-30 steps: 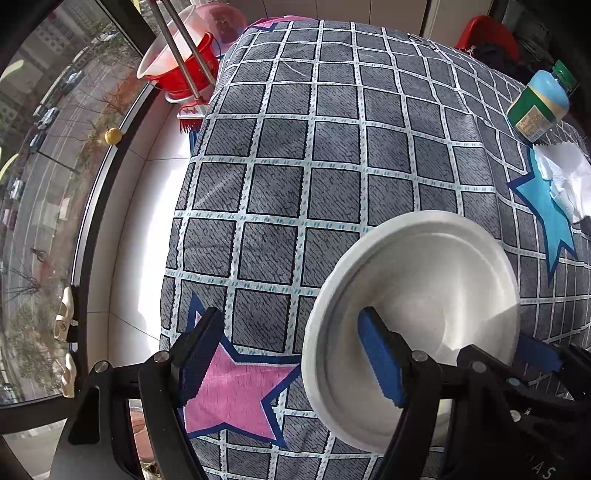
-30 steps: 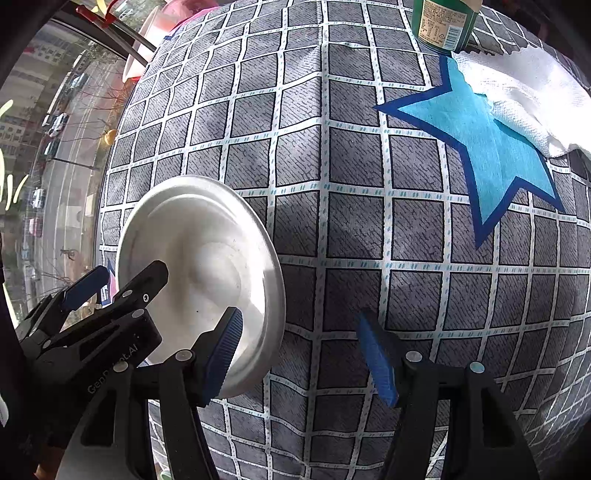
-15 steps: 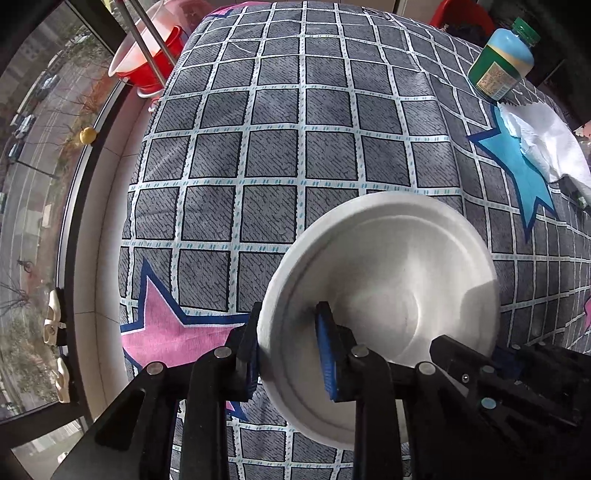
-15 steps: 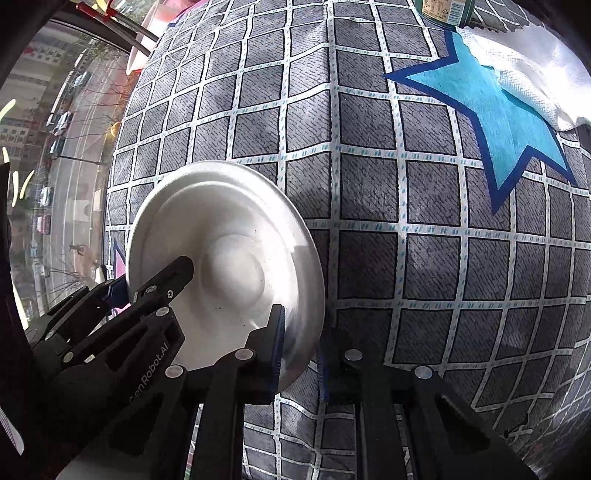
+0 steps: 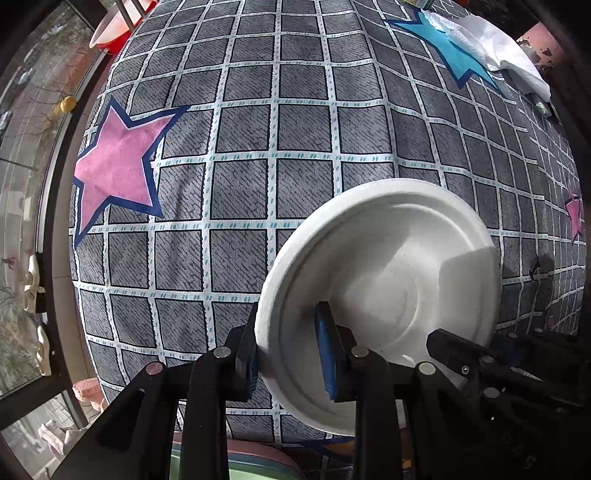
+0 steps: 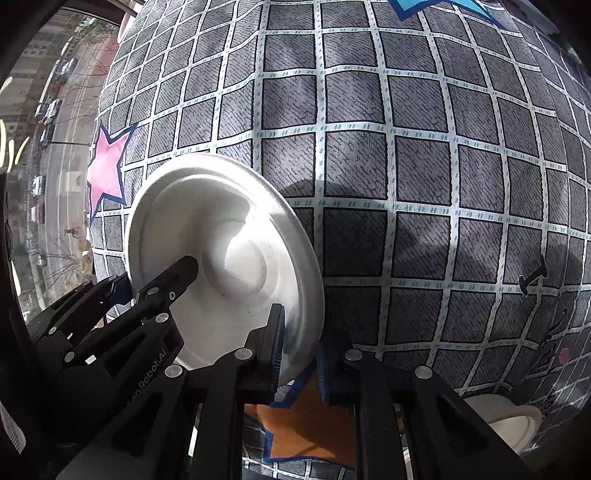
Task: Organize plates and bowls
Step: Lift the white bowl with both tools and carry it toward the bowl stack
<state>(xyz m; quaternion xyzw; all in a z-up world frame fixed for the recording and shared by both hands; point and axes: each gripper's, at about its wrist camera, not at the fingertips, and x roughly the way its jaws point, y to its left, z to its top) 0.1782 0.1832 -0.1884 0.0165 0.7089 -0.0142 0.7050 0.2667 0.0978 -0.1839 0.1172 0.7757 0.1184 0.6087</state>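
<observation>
A white paper bowl [image 5: 391,280] is held tilted above the checked tablecloth [image 5: 295,129], gripped on opposite sides of its rim by both grippers. My left gripper [image 5: 288,350] is shut on its left rim, one blue pad inside the bowl. My right gripper [image 6: 299,350] is shut on the other rim of the bowl [image 6: 229,258], seen here from the underside. Another white bowl or plate [image 6: 509,421] shows at the lower right of the right wrist view.
The cloth has a pink star [image 5: 118,162], a blue star [image 5: 450,48] and an orange star [image 6: 306,424]. White paper towels [image 5: 495,55] lie at the far right. A red basin [image 5: 114,29] sits beyond the far left corner. A window runs along the left.
Both grippers closed on the bowl's rim and pulled it back toward the near table edge, lifted and tilted. The green bottle has slipped out of view.
</observation>
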